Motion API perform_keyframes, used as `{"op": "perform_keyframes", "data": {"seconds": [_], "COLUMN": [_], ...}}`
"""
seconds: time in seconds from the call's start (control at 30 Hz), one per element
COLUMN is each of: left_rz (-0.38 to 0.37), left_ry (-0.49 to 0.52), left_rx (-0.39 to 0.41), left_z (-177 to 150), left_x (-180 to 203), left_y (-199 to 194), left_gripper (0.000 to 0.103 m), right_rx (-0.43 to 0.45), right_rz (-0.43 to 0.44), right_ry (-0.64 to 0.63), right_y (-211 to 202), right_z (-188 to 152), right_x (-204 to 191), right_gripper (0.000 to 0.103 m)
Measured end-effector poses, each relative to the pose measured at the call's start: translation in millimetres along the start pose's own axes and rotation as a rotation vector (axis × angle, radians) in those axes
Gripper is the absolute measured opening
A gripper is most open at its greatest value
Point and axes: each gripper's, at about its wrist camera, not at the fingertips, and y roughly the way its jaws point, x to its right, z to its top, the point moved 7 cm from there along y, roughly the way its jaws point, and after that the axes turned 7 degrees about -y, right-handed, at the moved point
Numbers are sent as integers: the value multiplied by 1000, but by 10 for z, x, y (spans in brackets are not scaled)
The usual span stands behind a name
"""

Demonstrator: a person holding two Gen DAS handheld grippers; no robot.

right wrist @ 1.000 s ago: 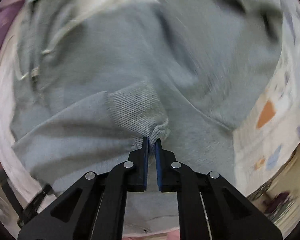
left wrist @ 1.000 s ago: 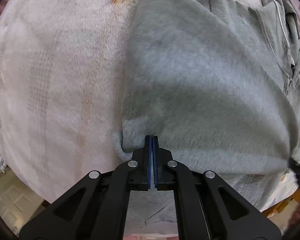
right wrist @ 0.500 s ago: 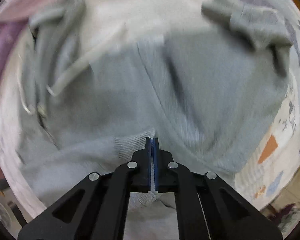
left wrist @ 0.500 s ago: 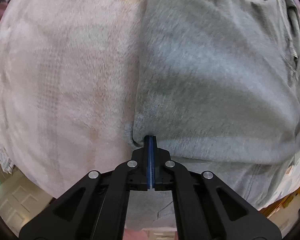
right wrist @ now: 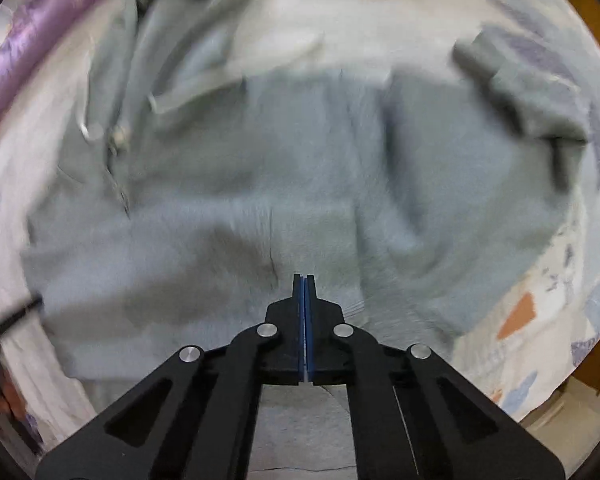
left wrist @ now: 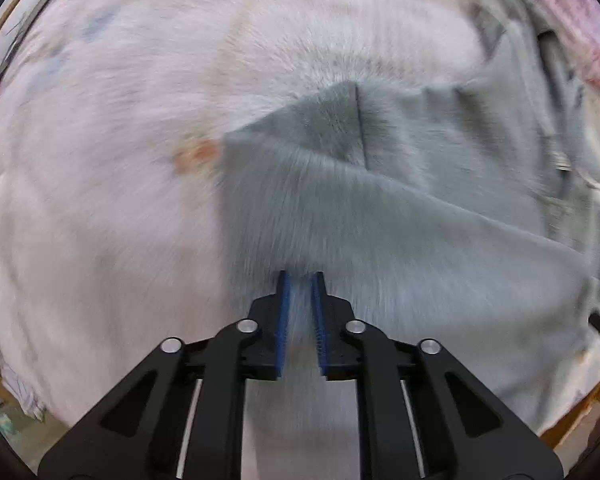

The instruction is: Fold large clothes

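A large grey zip hoodie [left wrist: 400,208] lies spread on a pale bedsheet [left wrist: 100,160], one side folded over its body. My left gripper [left wrist: 300,276] hangs above the folded edge with its jaws a little apart and nothing held between them. In the right wrist view the hoodie [right wrist: 280,200] fills the middle, with its zip and hood at upper left and a sleeve [right wrist: 520,92] at upper right. My right gripper [right wrist: 304,278] is shut above the hoodie's lower part; no cloth shows between its pads. Both views are blurred by motion.
A purple-pink cloth [right wrist: 32,52] lies beyond the hood at the far left of the right wrist view. The patterned sheet [right wrist: 540,320] runs to the bed's right edge, with wooden furniture [right wrist: 580,4] behind. An orange print [left wrist: 194,154] marks the sheet left of the fold.
My left gripper has let go of the folded edge, opened slightly and pulled back and up. My right gripper, shut on the ribbed cuff earlier, has lifted away shut and without it.
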Motion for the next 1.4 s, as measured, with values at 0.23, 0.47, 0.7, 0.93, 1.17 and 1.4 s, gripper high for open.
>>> {"op": "perform_keyframes", "data": {"seconds": [0.23, 0.47, 0.7, 0.93, 1.17, 1.4], "left_rz": [21, 52, 37, 38, 34, 4], "left_ry": [19, 20, 42, 29, -5, 24], "left_rx": [-31, -40, 42, 122, 190, 219], "left_z": [-165, -543, -802, -1062, -1550, -2001], "left_x": [83, 64, 192, 185, 121, 207], "left_y": [-83, -456, -1266, -2074, -2725, -2996], "left_gripper": [10, 46, 62, 71, 71, 71], "right_rx": [-3, 46, 172, 248, 297, 319], "right_rz": [65, 98, 141, 98, 91, 94], "right_ry": [65, 33, -33, -95, -133, -95], "right_y": [-105, -893, -1806, -2436, -2778, -2954], "right_z": [-71, -44, -248, -551, -889, -1221], "right_x": [228, 338, -110, -245, -71, 31], "right_gripper": [1, 76, 81, 84, 85, 85]}}
